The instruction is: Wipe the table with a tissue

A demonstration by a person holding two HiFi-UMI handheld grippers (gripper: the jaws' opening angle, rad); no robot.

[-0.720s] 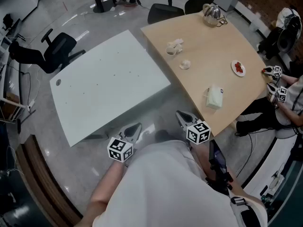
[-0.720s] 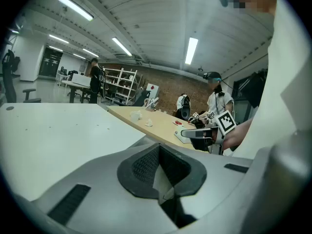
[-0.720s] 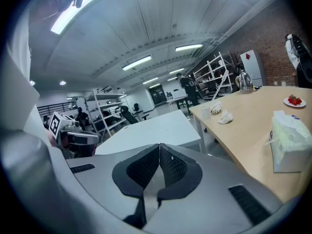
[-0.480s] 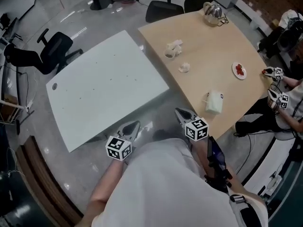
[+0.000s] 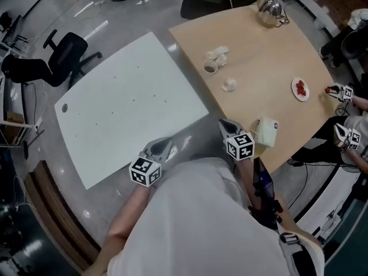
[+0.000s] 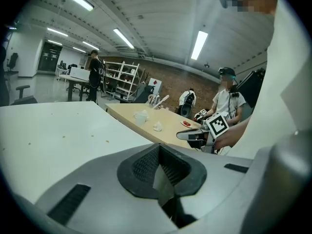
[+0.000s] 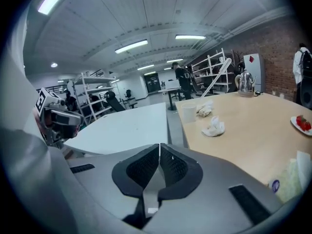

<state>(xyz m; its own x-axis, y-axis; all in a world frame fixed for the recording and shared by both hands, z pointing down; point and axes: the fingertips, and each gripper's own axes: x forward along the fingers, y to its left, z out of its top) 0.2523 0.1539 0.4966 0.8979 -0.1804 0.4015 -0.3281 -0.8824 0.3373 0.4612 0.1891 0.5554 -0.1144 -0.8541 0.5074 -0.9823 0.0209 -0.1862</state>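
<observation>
Both grippers are empty, jaws pressed together. The left gripper (image 5: 165,144) is near the white table's (image 5: 115,108) near corner, and the right gripper (image 5: 223,124) is at the wooden table's (image 5: 270,56) near edge. A tissue pack (image 5: 265,132) lies just beside the right gripper, and a crumpled tissue (image 5: 229,85) sits farther up the same table.
</observation>
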